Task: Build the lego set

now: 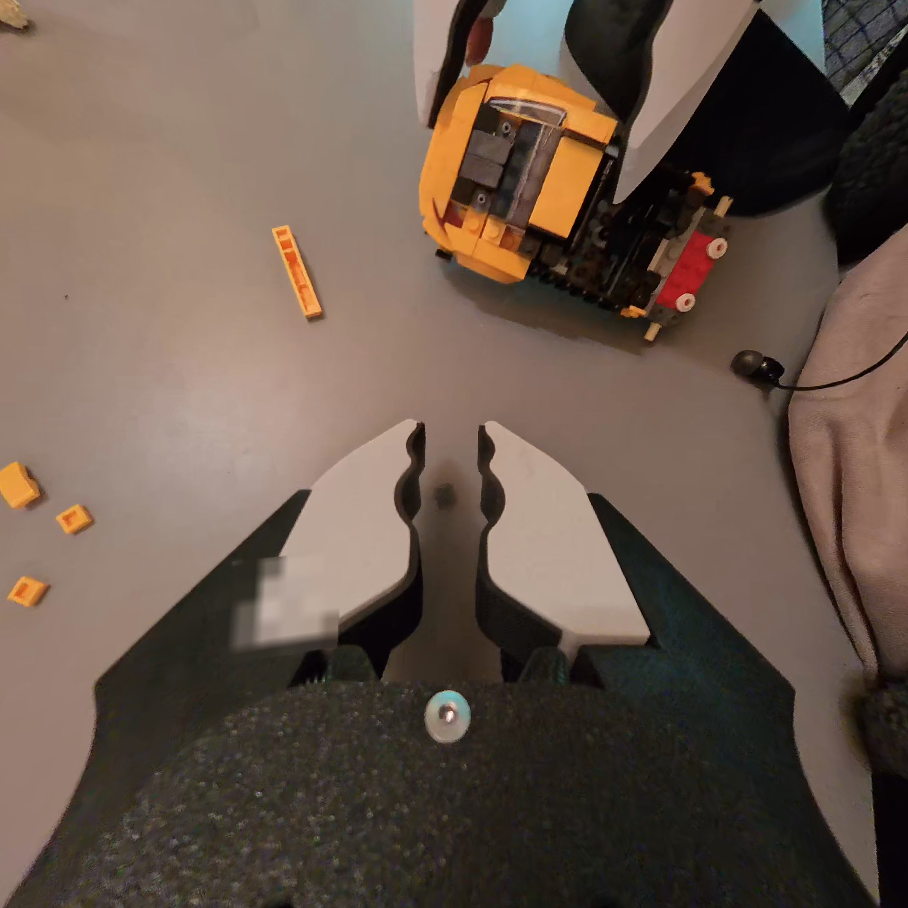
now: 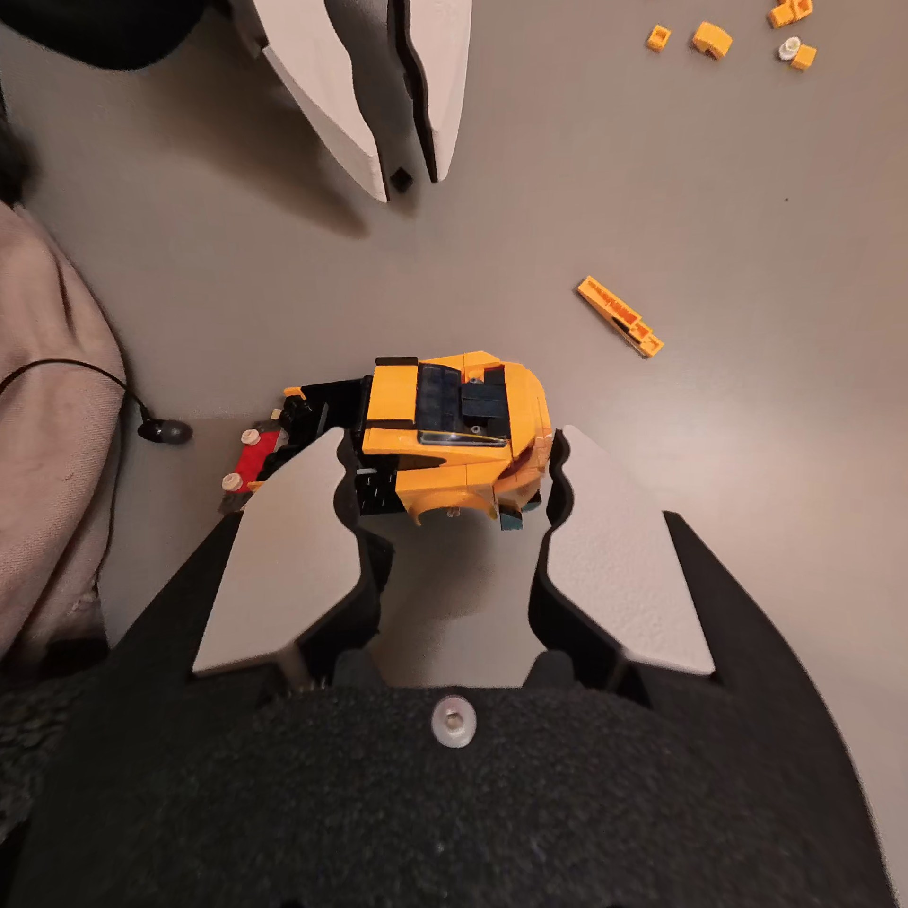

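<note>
Right, we're looking down on a grey desk (image 1: 172,147), and the right tool (image 2: 449,432) is gripping a brick-built toy car (image 2: 442,437). One pad is pressing on the black section behind the cab and the other on the rounded orange nose. The car is sitting crosswise between the fingers, with its dark windscreen facing up and its red rear plate with two pale studs poking out beyond one finger. From the left wrist view we're seeing the same car near the far right of the desk, bracketed by those two white fingers.

Over on the other side, the left tool (image 1: 451,427) is hovering over bare desk with its fingers slightly parted. A small black piece (image 1: 444,494) is sitting between the pads, and we're seeing a gap on either side of it, so nothing is clamped. We can't tell whether it's resting on the desk or not.

Around them, a long orange bar (image 1: 296,270) is lying well to the left of the car, and several small orange bricks (image 1: 19,484) are scattered near the left edge. A black earbud (image 1: 749,364) on a thin wire is lying just beside the car's rear, next to a pinkish cloth (image 1: 845,467).
</note>
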A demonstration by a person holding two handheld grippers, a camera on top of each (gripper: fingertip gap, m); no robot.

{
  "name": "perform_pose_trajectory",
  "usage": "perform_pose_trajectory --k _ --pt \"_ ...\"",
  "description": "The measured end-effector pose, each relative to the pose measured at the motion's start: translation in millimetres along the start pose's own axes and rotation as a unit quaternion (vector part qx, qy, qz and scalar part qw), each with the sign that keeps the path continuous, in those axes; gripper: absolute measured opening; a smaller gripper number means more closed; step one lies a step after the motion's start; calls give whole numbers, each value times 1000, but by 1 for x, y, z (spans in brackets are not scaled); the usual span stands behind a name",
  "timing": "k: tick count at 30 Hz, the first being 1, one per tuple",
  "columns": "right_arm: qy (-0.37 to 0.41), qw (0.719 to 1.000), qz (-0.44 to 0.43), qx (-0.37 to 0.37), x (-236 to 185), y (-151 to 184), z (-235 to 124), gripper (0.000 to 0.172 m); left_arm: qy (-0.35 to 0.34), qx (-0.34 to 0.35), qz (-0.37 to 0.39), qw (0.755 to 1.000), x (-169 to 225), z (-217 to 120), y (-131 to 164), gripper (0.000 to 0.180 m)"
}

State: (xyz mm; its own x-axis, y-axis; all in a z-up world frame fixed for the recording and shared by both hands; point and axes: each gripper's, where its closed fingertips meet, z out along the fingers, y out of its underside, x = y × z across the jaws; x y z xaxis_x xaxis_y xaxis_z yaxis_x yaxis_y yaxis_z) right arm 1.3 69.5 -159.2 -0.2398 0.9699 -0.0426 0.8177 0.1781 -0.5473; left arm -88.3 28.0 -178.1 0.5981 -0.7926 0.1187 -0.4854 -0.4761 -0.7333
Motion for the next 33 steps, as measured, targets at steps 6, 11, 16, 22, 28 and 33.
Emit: perform_pose_trajectory --k 6,11,16,22,28,33 --pt "6 1000 -6 30 -1 0 -2 76 -5 -11 -1 1000 -3 2 7 20" --pt "-2 999 6 44 -2 0 -1 76 -3 -14 -3 1000 -6 4 11 20" --pt "-5 999 13 41 -2 2 2 76 -4 -14 -6 1000 -8 2 13 21" --pt "-7 999 16 46 -3 0 4 76 -12 -20 -11 1000 -12 -6 19 24" --pt "-14 998 10 57 -5 0 5 76 -24 -28 -18 999 -14 -16 26 26" --pt "-44 995 -35 82 -10 9 9 74 -34 -26 -21 999 -15 -22 28 26"
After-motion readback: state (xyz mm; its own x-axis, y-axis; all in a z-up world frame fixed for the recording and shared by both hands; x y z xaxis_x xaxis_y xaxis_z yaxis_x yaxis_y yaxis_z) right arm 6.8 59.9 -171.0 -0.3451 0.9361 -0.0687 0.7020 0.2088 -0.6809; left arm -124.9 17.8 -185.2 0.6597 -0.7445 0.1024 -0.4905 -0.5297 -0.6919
